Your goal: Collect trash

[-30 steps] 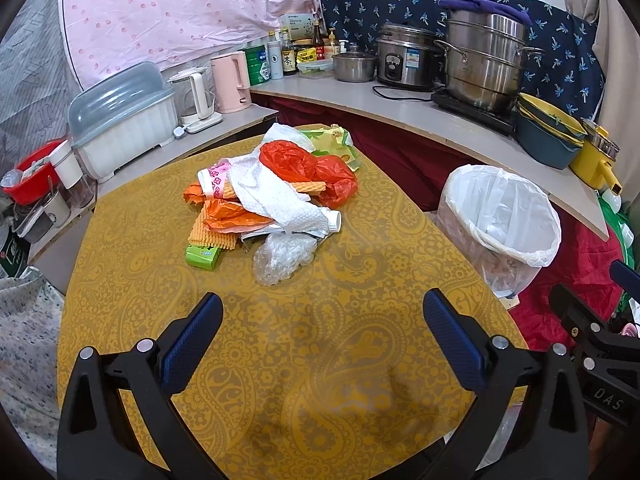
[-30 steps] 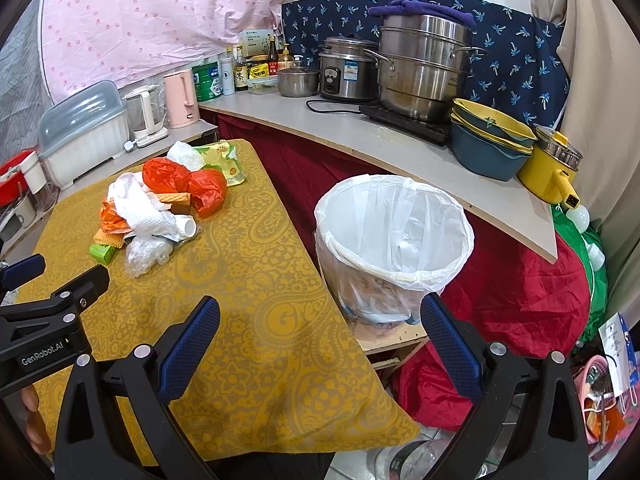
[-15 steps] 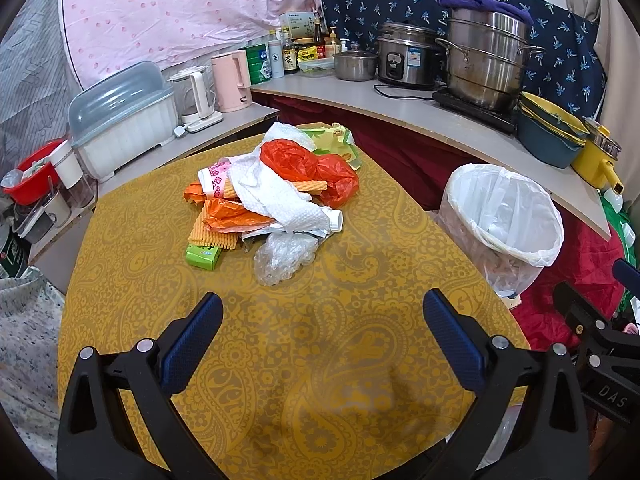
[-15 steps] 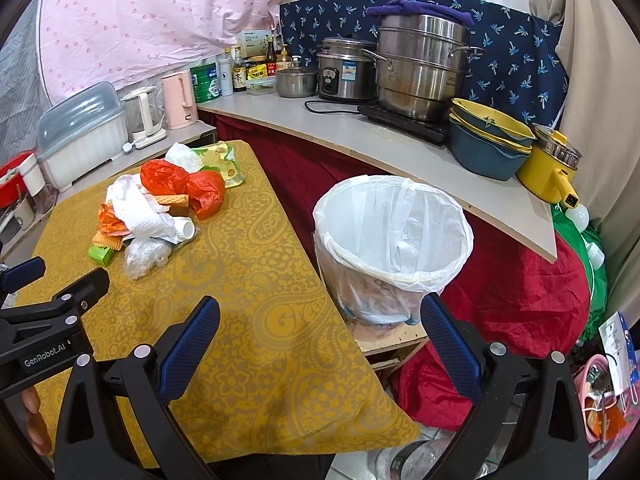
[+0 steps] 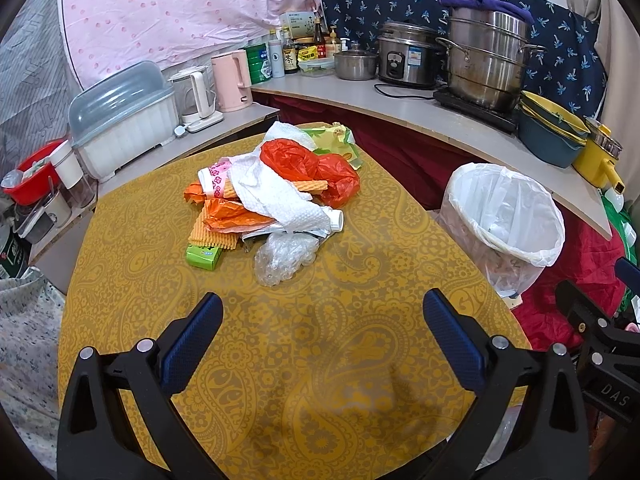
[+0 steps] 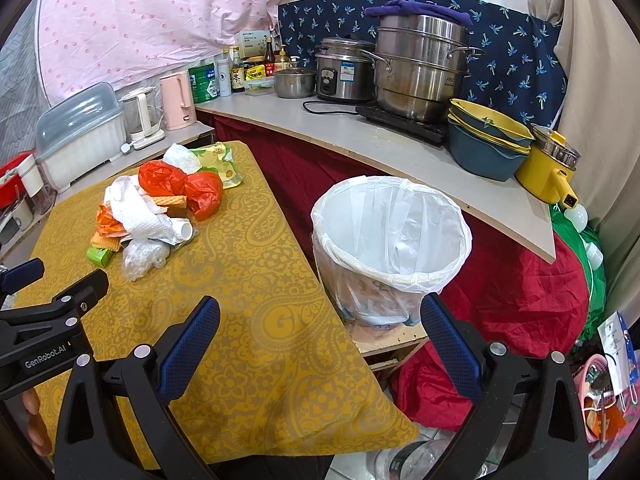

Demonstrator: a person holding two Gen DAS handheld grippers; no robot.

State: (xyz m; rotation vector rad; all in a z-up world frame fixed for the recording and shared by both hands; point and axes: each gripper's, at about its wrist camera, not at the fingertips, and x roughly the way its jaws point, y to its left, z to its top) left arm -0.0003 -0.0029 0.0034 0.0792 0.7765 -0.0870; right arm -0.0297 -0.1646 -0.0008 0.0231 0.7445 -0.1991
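Left wrist view: left gripper [image 5: 322,318] spread wide, holding nothing, hovering over the near part of the table [image 5: 360,380]. The trash pile [image 5: 272,196] sits toward the far edge of the table, ahead of the claw and a bit to its left, well apart from the pads. Closest piece is the clear plastic wad [image 5: 286,256], then the green box [image 5: 205,255] on the pile's left side; paper towel [image 5: 276,196] drapes over the top, red bag [image 5: 316,168] at the far right of the pile, white bottle [image 5: 334,220] poking out. Risk, as a judgement: everything is tangled and soft, so a pinch on the towel may drag other scraps along and spill them on the cloth or off the table's right edge; thin film could slip out of the pads. The bin [image 5: 504,220] stands off the right edge, lower than the tabletop, so a loose carry over the gap may drop pieces on the floor. Right wrist view: right gripper [image 6: 320,320] also spread wide and holding nothing, hanging over the near right edge of the table [image 6: 256,264], between cloth and bin [image 6: 390,236]. The pile [image 6: 156,208] lies ahead and far to its left near the far edge, well apart; the bin is just ahead, slightly right. The left gripper's body [image 6: 48,320] shows at the left; both reaching for the pile together could collide. The liner looks loose, so a hard bump might tip the bin.
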